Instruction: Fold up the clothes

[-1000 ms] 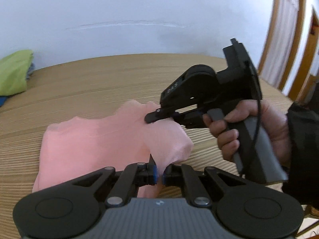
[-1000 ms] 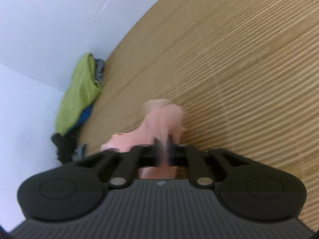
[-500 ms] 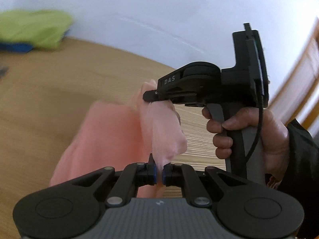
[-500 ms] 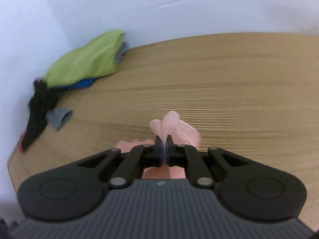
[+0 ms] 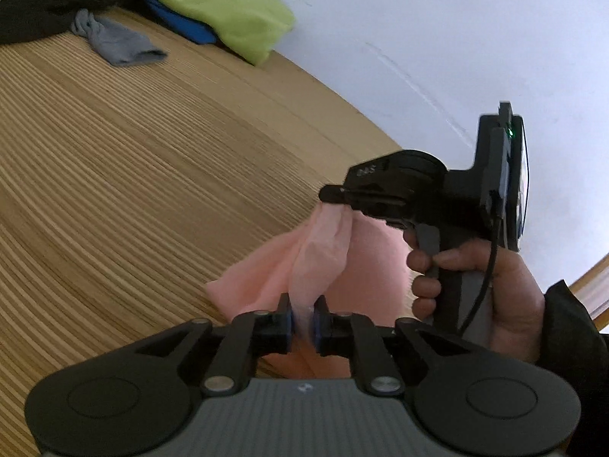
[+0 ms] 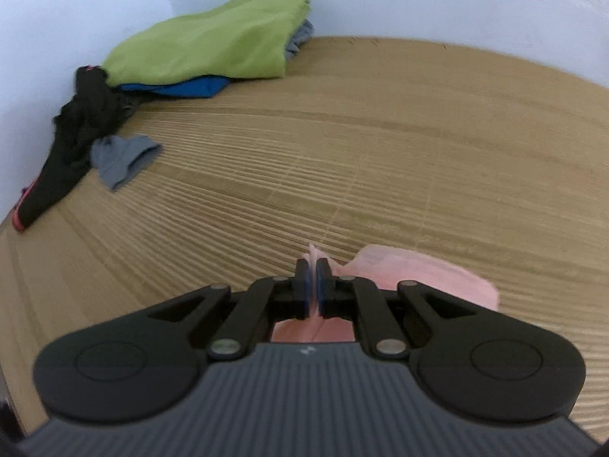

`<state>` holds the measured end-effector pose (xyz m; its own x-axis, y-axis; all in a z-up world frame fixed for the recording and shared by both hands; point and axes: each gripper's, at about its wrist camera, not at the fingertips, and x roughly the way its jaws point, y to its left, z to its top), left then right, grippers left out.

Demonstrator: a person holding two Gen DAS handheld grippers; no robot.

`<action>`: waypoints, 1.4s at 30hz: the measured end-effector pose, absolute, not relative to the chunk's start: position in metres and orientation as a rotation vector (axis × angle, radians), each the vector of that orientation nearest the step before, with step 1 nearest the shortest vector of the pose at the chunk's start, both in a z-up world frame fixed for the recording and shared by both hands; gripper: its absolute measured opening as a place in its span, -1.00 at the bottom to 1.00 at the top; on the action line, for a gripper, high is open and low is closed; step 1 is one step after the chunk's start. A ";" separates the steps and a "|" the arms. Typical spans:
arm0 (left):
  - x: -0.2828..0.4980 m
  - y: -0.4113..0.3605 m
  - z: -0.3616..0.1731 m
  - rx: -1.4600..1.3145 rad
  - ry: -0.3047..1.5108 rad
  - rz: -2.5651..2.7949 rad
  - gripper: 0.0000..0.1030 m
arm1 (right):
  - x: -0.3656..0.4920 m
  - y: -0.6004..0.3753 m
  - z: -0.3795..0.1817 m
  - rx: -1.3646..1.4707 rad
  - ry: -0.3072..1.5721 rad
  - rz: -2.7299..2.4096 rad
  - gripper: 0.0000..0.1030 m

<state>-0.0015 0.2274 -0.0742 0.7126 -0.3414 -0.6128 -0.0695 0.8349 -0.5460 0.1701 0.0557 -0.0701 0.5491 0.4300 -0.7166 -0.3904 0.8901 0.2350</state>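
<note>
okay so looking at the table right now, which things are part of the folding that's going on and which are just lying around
In use:
pink garment
left gripper, jaws closed on it
right gripper, jaws closed on it

Lying about:
green garment, on a blue one
black garment
grey cloth

Close wrist views (shared pink garment (image 5: 323,251))

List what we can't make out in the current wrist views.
- Pink garment: lower part hidden behind the left tongs body in the left wrist view; its type is unreadable.
- Right tongs: how much cloth they pinch, covered by the pads in the right wrist view.
- Black garment: cut off at the left edge.
</note>
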 end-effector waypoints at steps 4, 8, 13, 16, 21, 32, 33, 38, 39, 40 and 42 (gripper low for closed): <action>-0.004 0.235 -0.076 -0.594 0.794 -0.155 -0.72 | 0.178 0.044 -0.068 0.214 0.870 0.465 -0.48; 0.006 0.236 -0.070 -0.541 0.795 -0.159 -0.67 | 0.173 0.014 -0.045 0.285 0.771 0.470 -0.13; 0.023 0.229 -0.066 -0.428 0.825 -0.129 -0.56 | 0.161 0.002 -0.041 0.042 0.722 0.487 -0.13; 0.040 0.231 -0.070 -0.383 0.847 -0.111 -0.56 | 0.164 0.007 -0.064 -0.162 0.768 0.418 -0.13; 0.059 0.235 -0.065 -0.292 0.845 -0.105 -0.54 | 0.156 -0.006 -0.074 -0.137 0.837 0.405 -0.15; 0.101 0.226 -0.062 -0.158 0.868 -0.192 -0.45 | 0.107 -0.024 -0.066 -0.146 0.967 0.412 -0.14; 0.104 0.222 -0.061 -0.142 0.869 -0.202 -0.45 | 0.104 -0.026 -0.065 -0.149 0.967 0.401 -0.14; 0.100 0.228 -0.044 -0.169 0.824 -0.191 -0.41 | 0.083 -0.021 -0.043 -0.189 0.801 0.305 -0.13; 0.097 0.231 -0.039 -0.178 0.818 -0.178 -0.41 | 0.080 -0.017 -0.039 -0.178 0.766 0.325 -0.13; 0.091 0.237 -0.034 -0.190 0.807 -0.163 -0.41 | 0.078 -0.013 -0.036 -0.164 0.738 0.352 -0.13; 0.078 0.247 -0.024 -0.214 0.796 -0.147 -0.41 | 0.075 -0.005 -0.034 -0.143 0.701 0.402 -0.13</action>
<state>0.0783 0.2472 -0.0245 0.6911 -0.2103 -0.6915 0.0497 0.9683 -0.2449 0.0750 -0.0047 -0.0338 0.6914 0.3109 -0.6522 -0.4056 0.9140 0.0058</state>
